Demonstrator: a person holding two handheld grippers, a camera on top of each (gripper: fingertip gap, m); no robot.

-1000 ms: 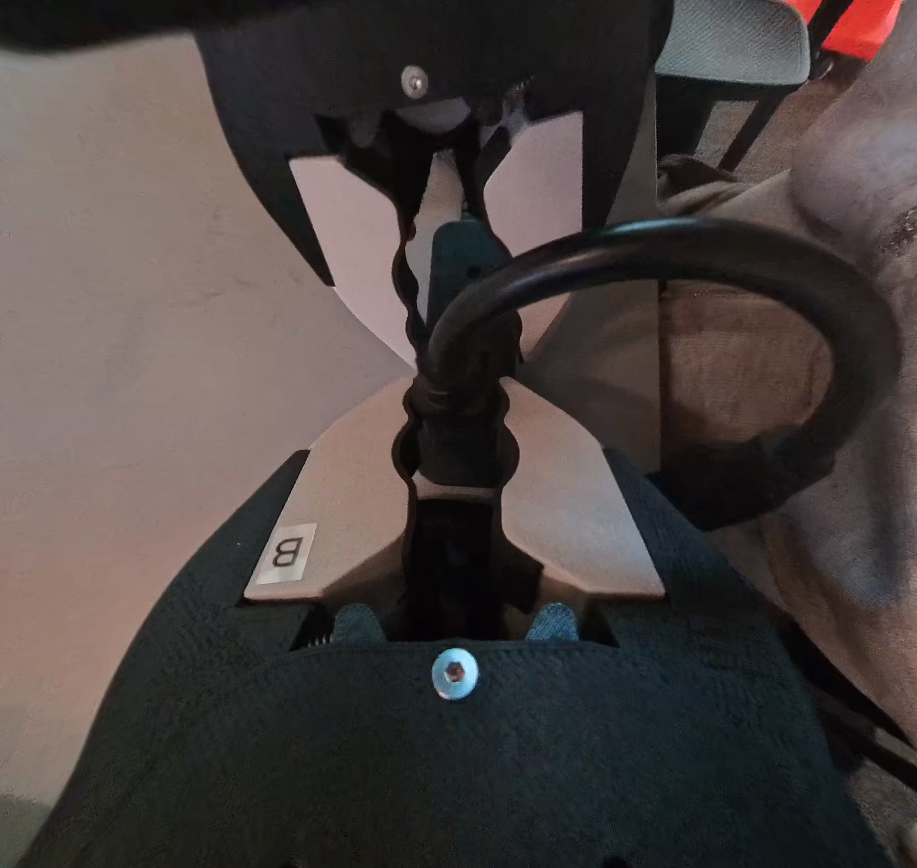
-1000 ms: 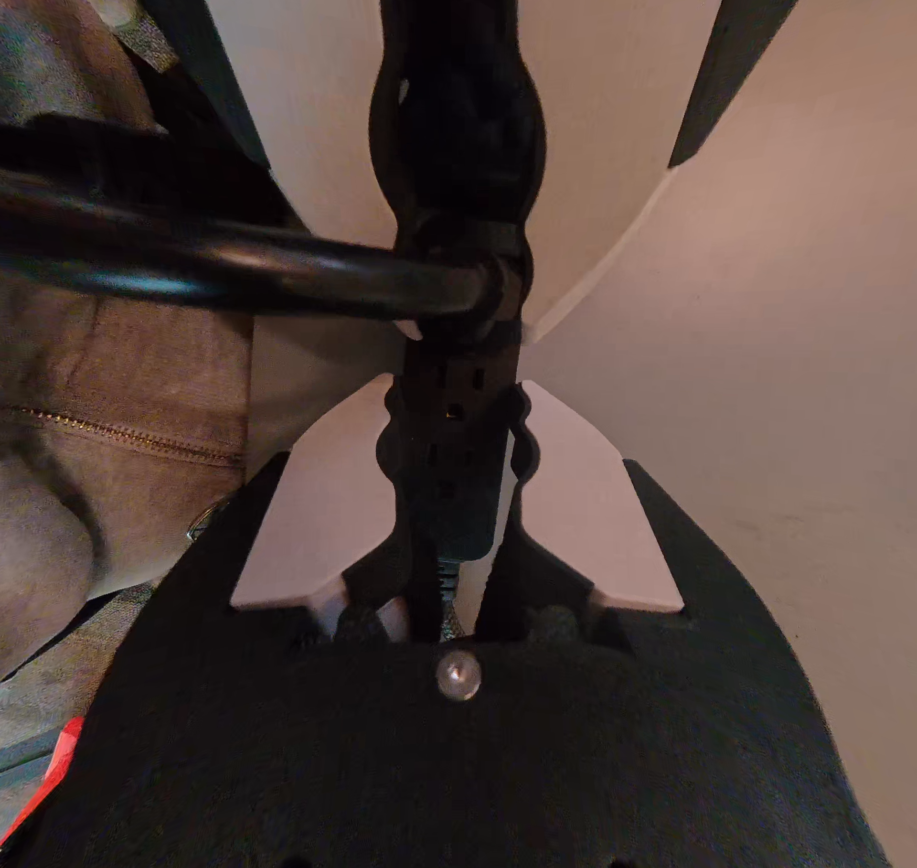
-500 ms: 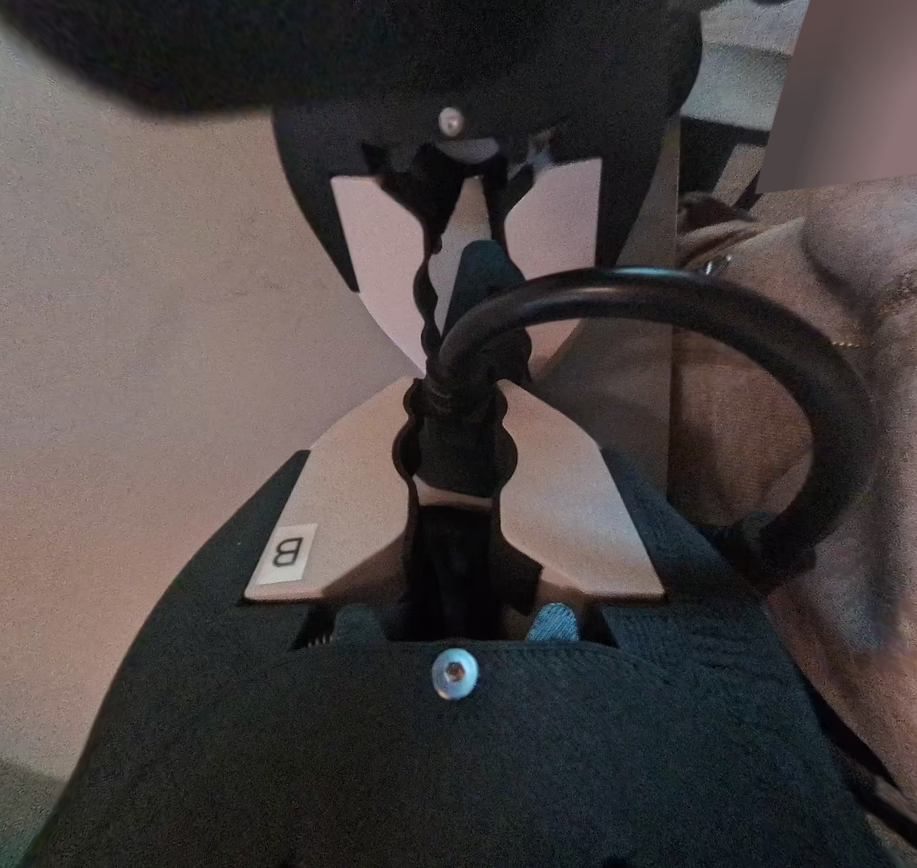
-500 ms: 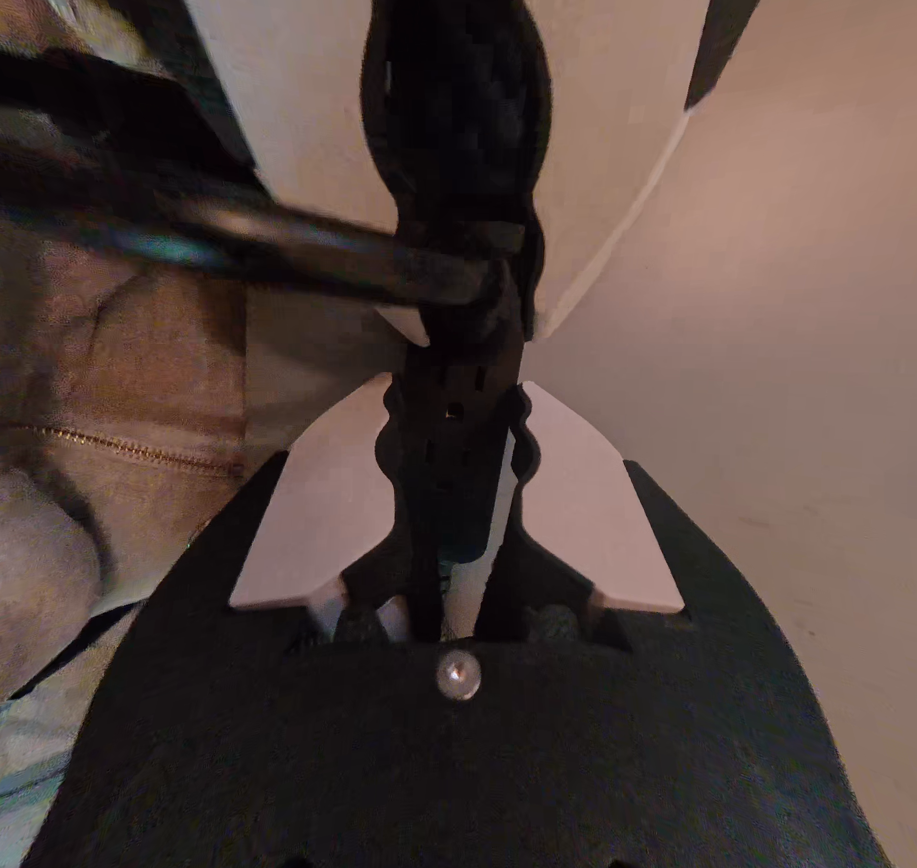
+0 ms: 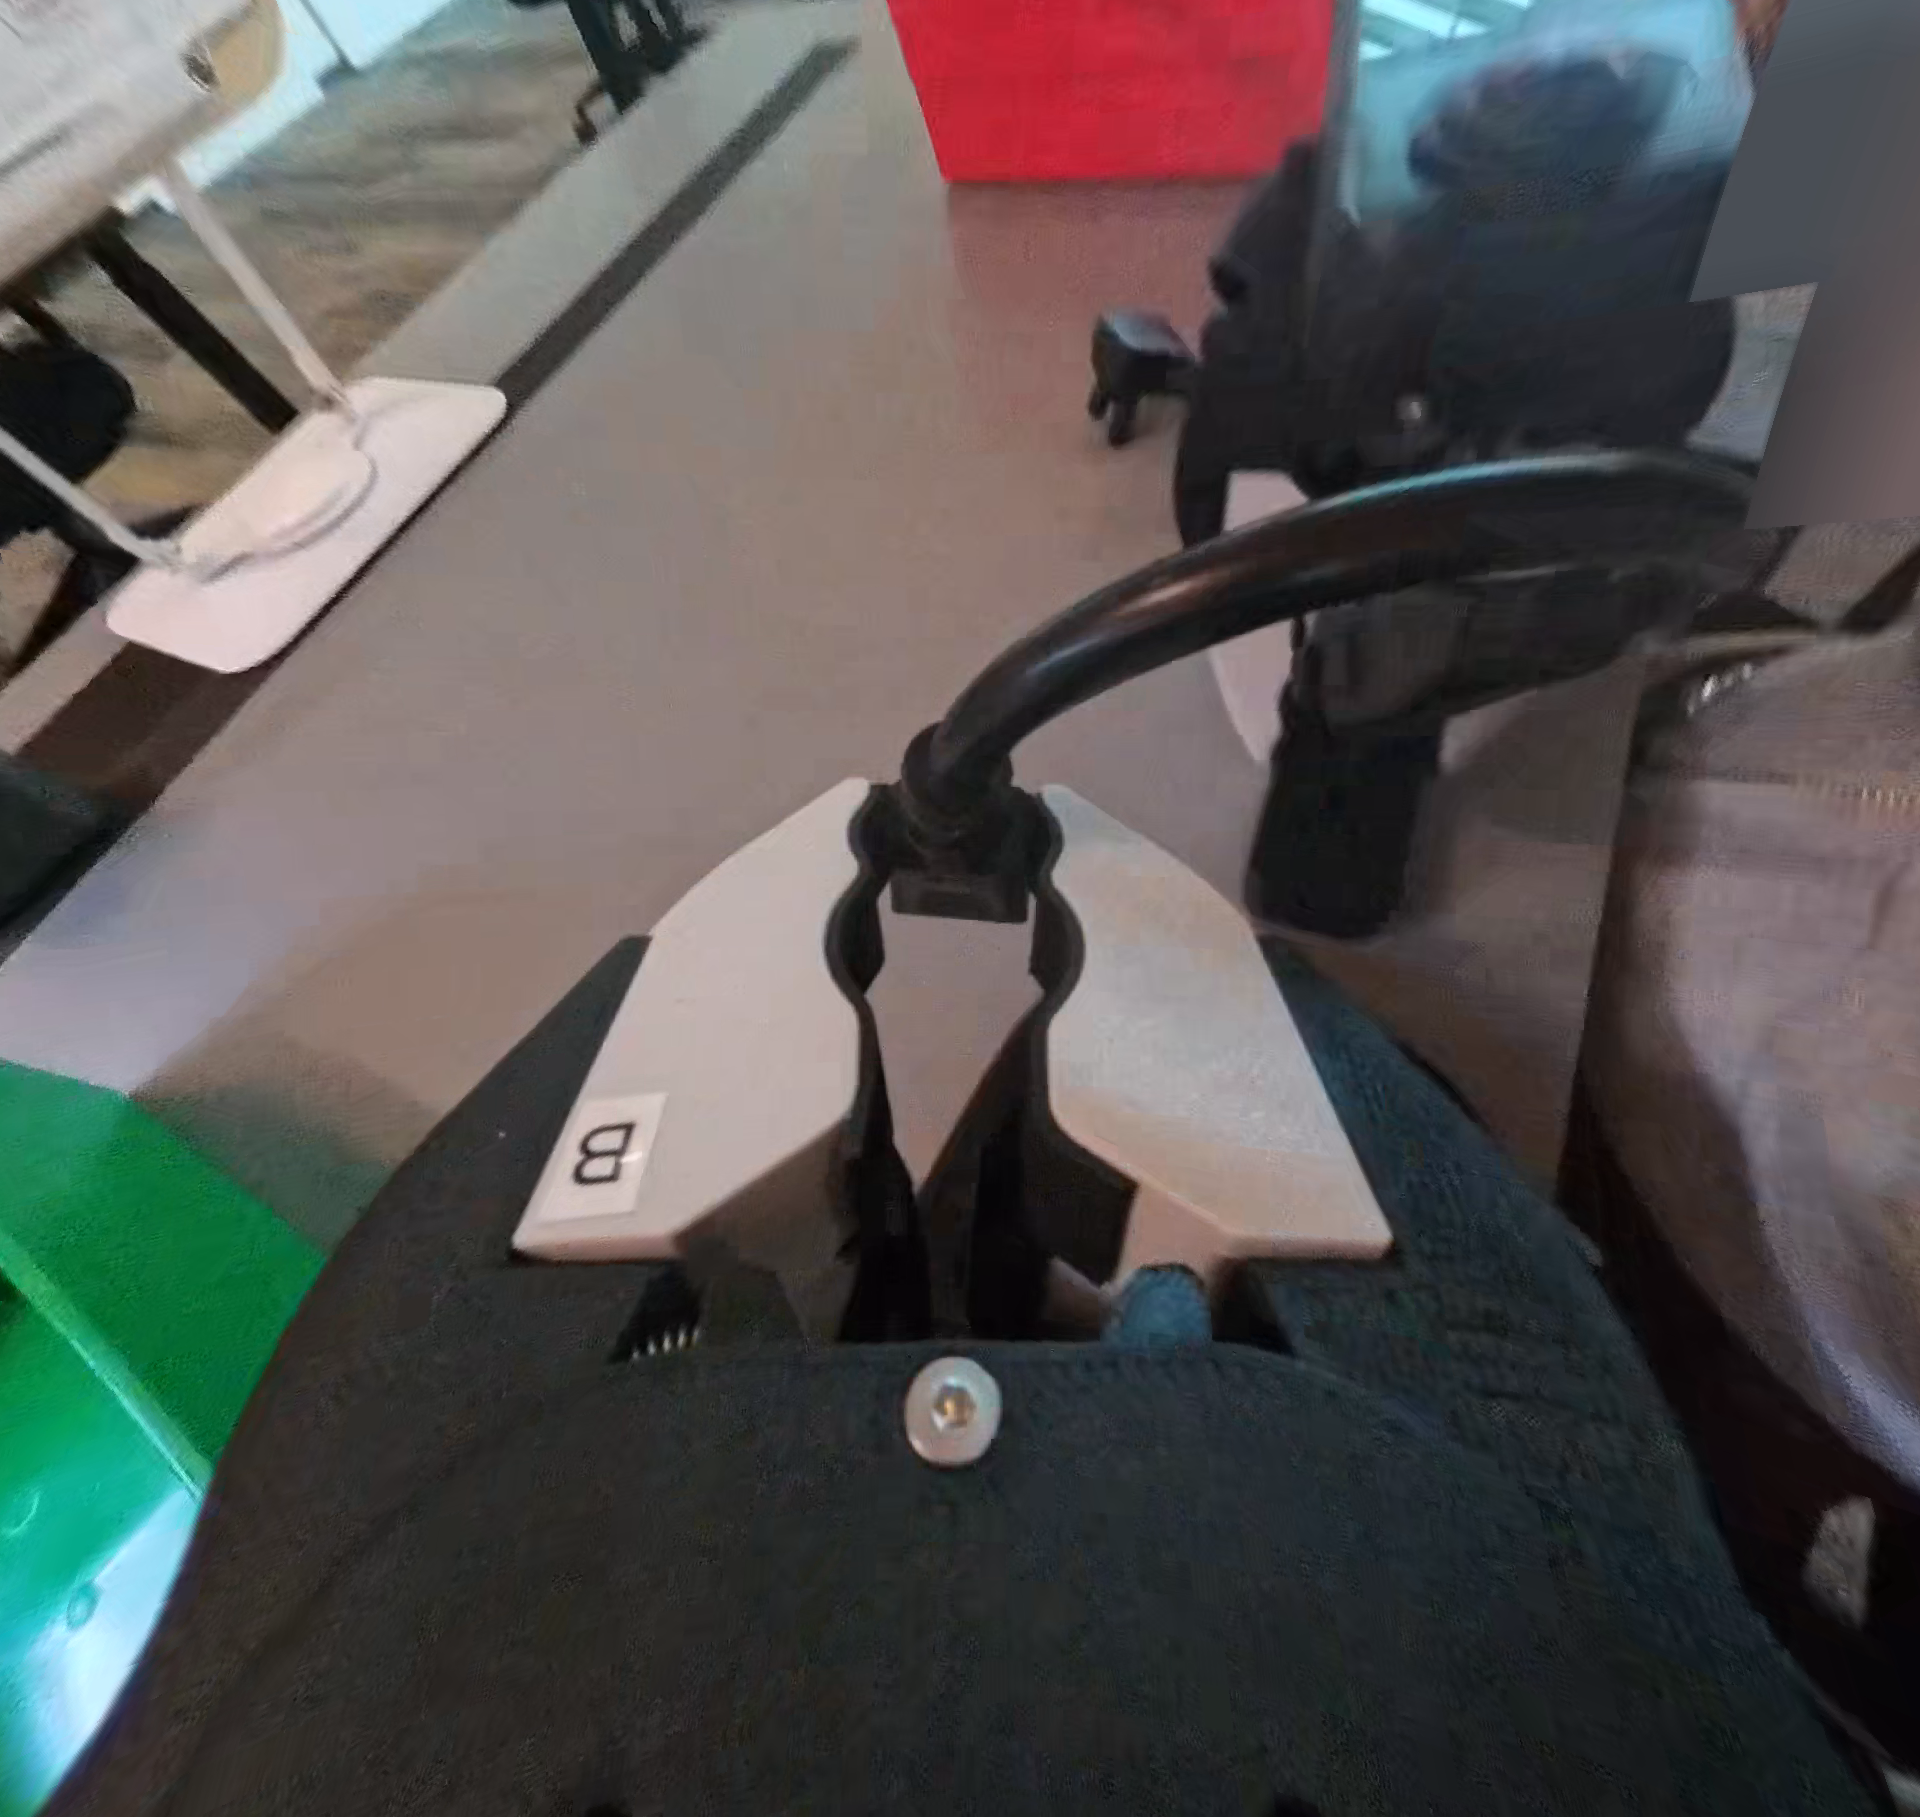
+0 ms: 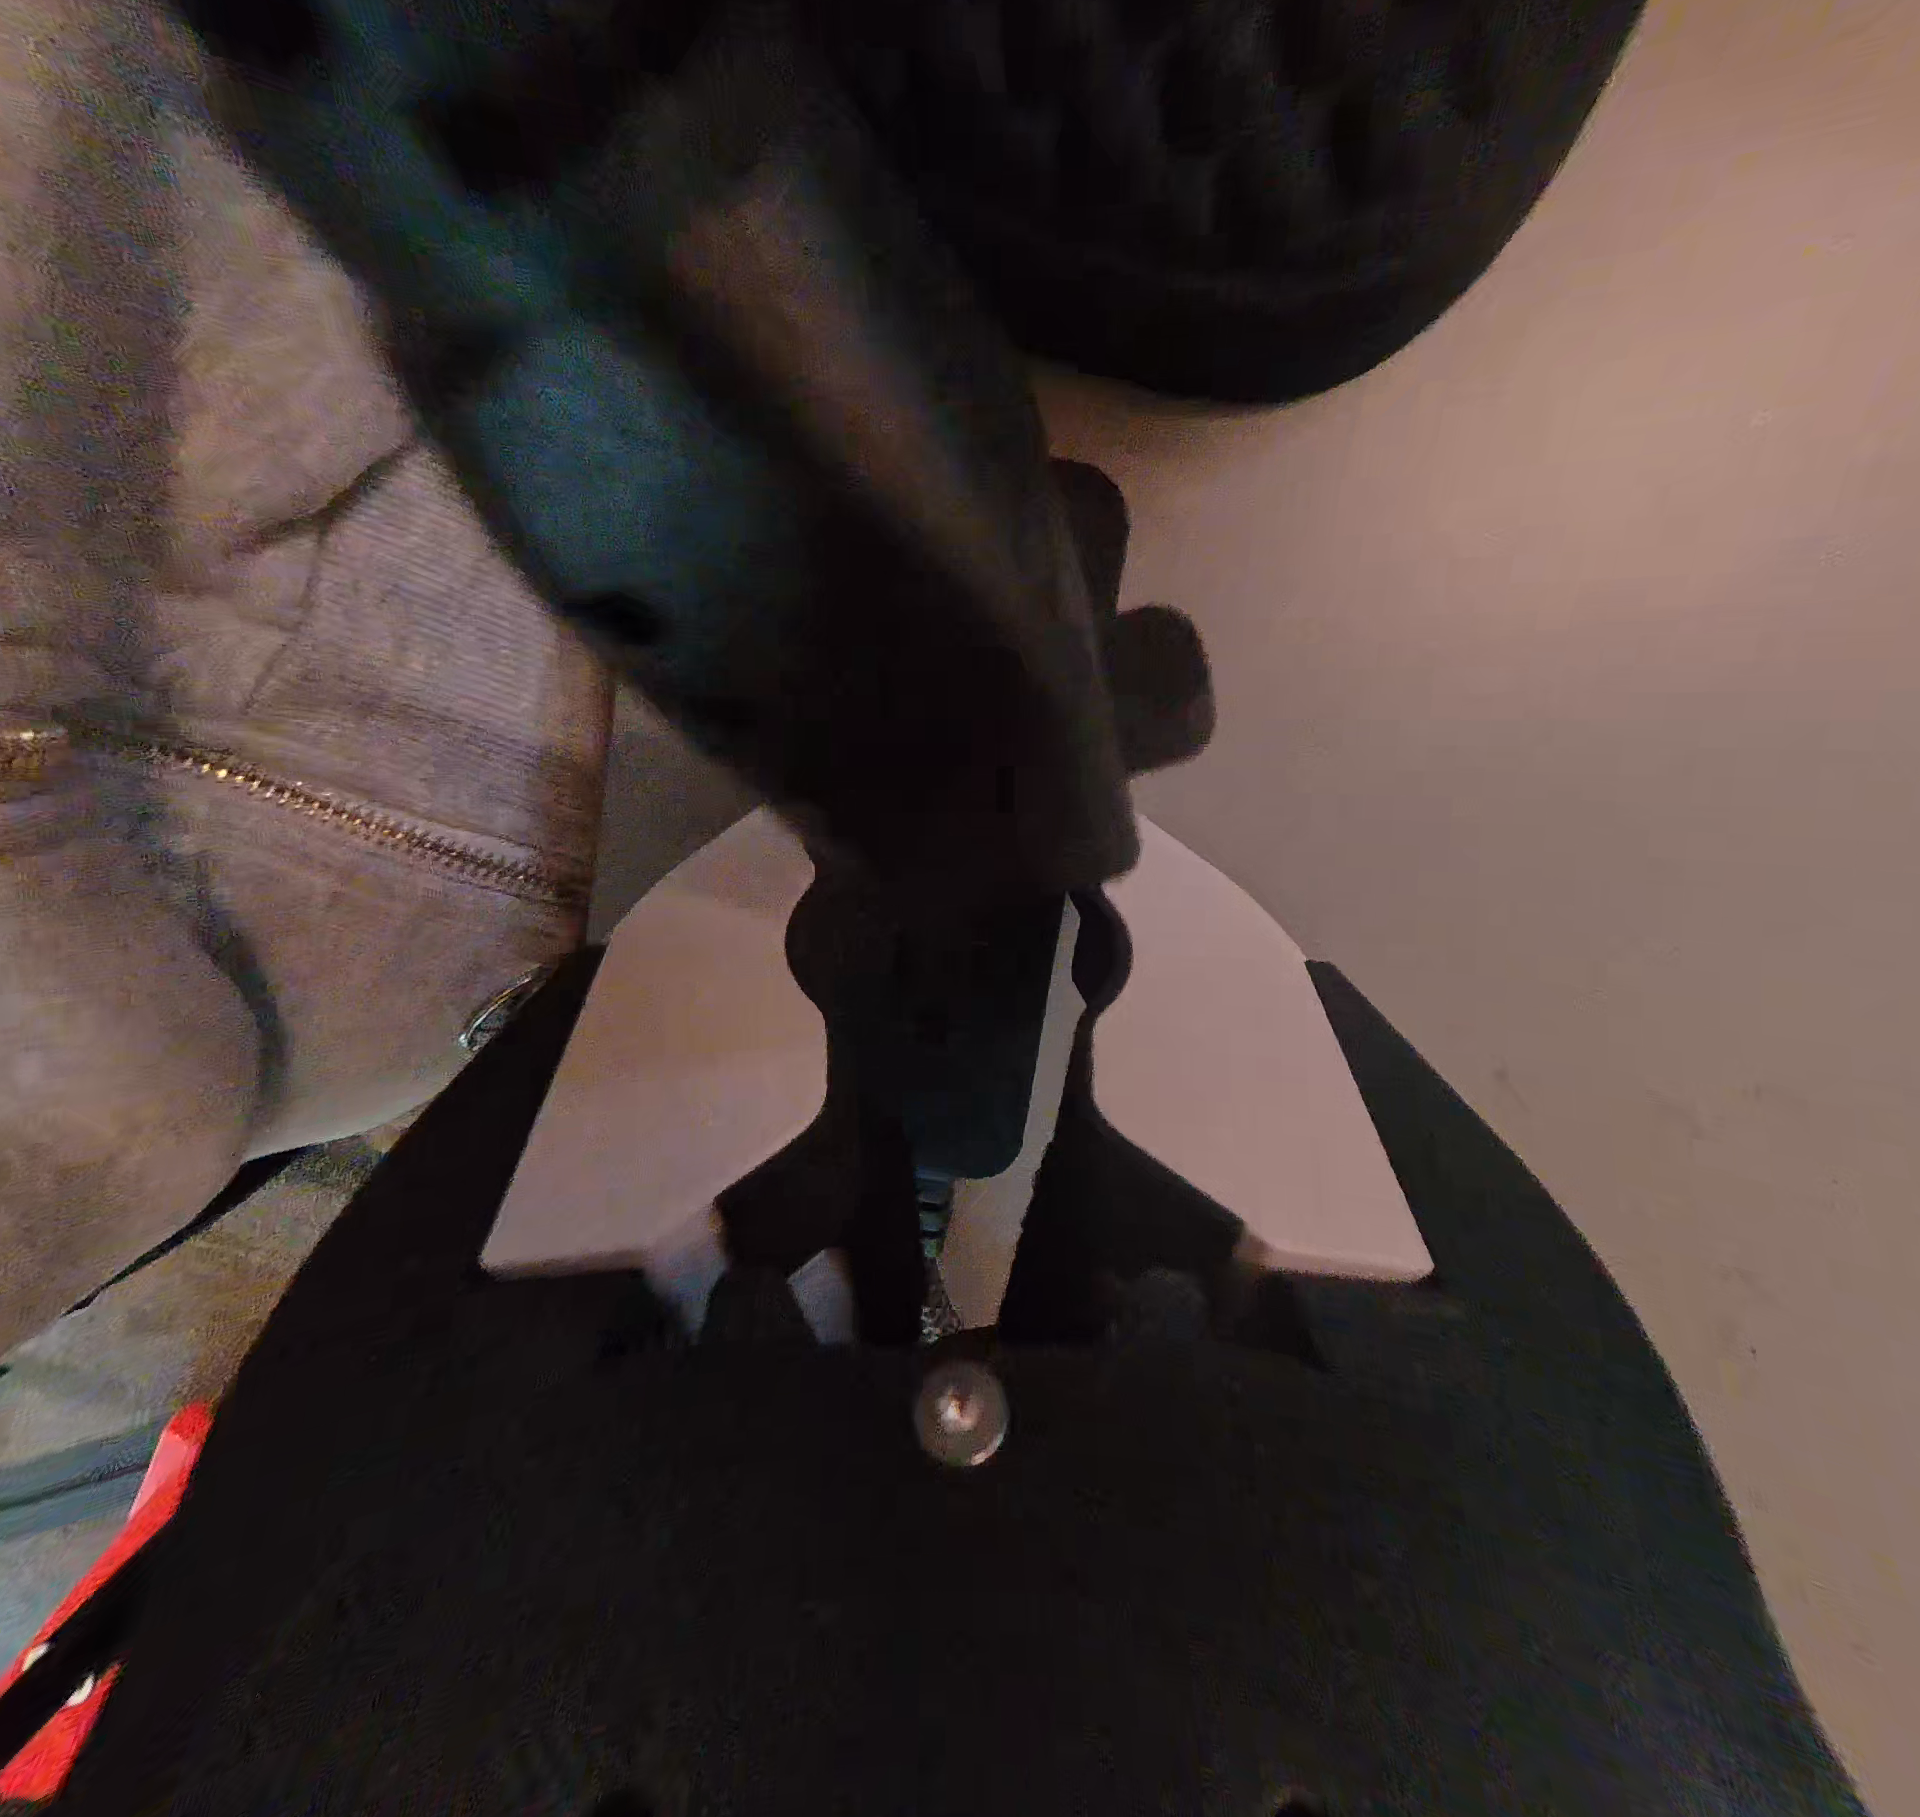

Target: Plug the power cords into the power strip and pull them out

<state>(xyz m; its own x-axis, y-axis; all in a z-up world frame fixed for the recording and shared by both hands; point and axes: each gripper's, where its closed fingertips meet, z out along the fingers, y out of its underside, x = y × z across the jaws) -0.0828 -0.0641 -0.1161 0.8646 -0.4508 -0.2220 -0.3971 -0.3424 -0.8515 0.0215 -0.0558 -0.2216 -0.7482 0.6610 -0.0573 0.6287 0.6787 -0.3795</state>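
Observation:
My left gripper (image 5: 951,832) is shut on a black plug (image 5: 951,879), held above the brown table (image 5: 675,572). The plug's thick black cord (image 5: 1299,546) arcs off to the right. The plug is clear of the power strip. My right gripper (image 6: 956,936) is shut on the end of the black power strip (image 6: 966,1061). In the left wrist view the right gripper (image 5: 1382,624) is ahead on the right, blurred, with the strip (image 5: 1340,832) hanging below it. A blurred dark gripper body (image 6: 1143,157) fills the top of the right wrist view.
A red bin (image 5: 1122,32) stands at the far end of the table. A small black plug (image 5: 1132,365) lies in front of it. A white stand base (image 5: 312,510) is on the left, a green object (image 5: 94,1352) at lower left. A person's brown zipped garment (image 6: 260,728) is close by.
The plug was seated in the power strip between both grippers. Now the left gripper has come away with the plug and swung to face the table. The right gripper still holds the strip.

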